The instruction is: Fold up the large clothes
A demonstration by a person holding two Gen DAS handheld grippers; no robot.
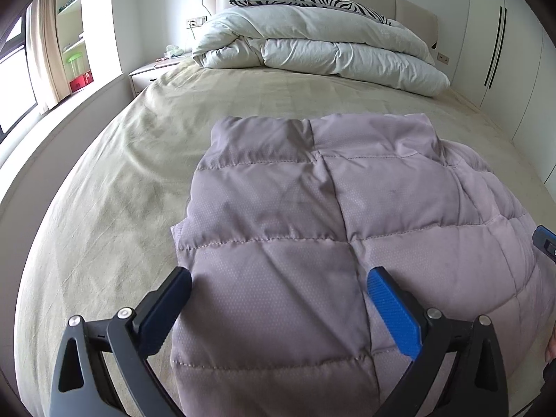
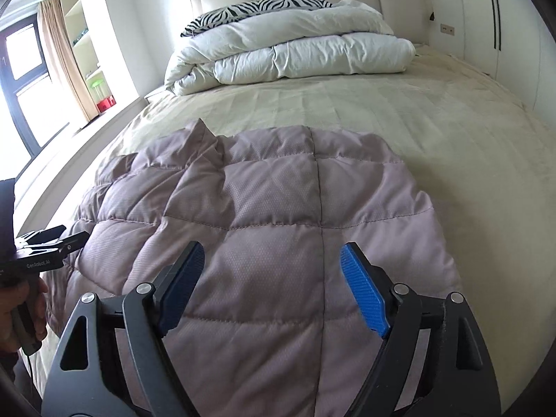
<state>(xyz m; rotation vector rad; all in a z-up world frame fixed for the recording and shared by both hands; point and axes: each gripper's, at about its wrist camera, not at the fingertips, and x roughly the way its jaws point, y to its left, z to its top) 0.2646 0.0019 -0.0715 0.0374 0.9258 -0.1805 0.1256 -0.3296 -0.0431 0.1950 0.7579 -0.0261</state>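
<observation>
Mauve quilted jacket [image 1: 312, 215] lies beneath both spread-wide grippers — left gripper [image 1: 278, 278], right gripper [image 2: 271, 253].

Left gripper [image 1: 278, 278] is being held with jaws spread wide, nothing being clamped between the pads. Right gripper [image 2: 271, 257] is being held the same way, jaws wide apart. Both are being pointed toward the far side, side by side, near each other.
</observation>
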